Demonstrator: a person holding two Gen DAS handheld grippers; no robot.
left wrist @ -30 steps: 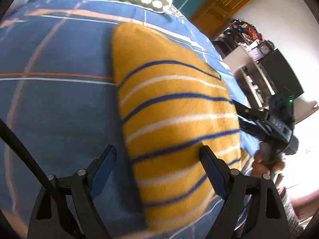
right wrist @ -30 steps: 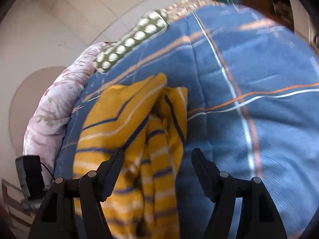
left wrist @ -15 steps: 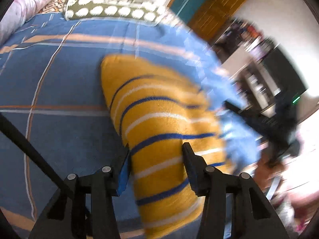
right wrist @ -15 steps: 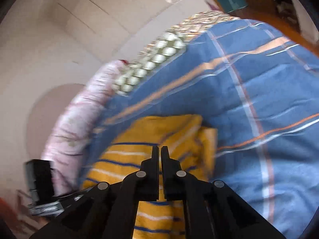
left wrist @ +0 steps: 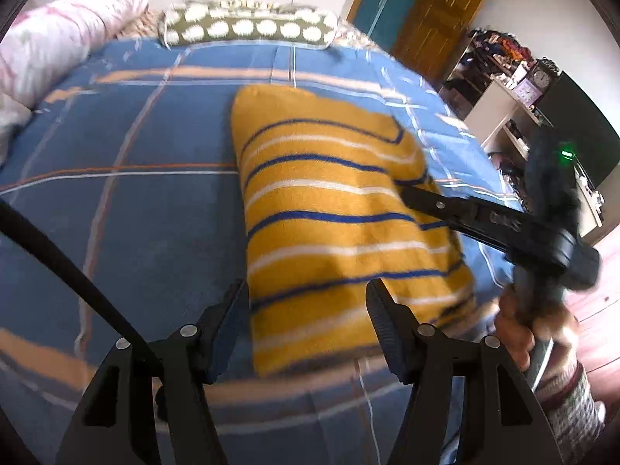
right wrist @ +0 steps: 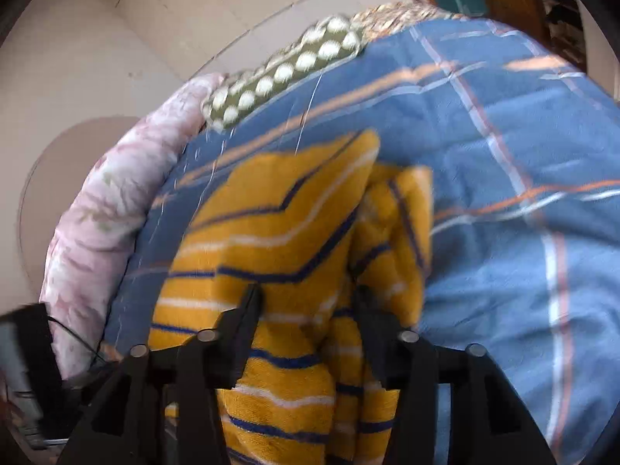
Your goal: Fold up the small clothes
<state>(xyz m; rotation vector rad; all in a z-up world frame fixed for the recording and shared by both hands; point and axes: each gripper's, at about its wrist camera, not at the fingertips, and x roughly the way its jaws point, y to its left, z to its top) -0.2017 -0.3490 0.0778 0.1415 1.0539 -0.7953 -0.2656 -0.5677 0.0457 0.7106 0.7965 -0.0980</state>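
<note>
In the left wrist view the left gripper [left wrist: 306, 306] hangs over the near end of the garment [left wrist: 333, 224], a folded yellow piece with blue and white stripes lying flat on the blanket [left wrist: 135, 201]. Its jaws have just been opening and stand apart, the cloth below and between them but not pinched. To its right a hand [left wrist: 531, 329] holds the right gripper [left wrist: 407, 193], whose tip lies on the garment's right edge. In the right wrist view the right gripper [right wrist: 306, 298] sits over the bunched layers of the garment [right wrist: 279, 232]; its jaws have just been opening, parted with cloth between them, ungripped. A pillow [right wrist: 294, 69] lies beyond.
</note>
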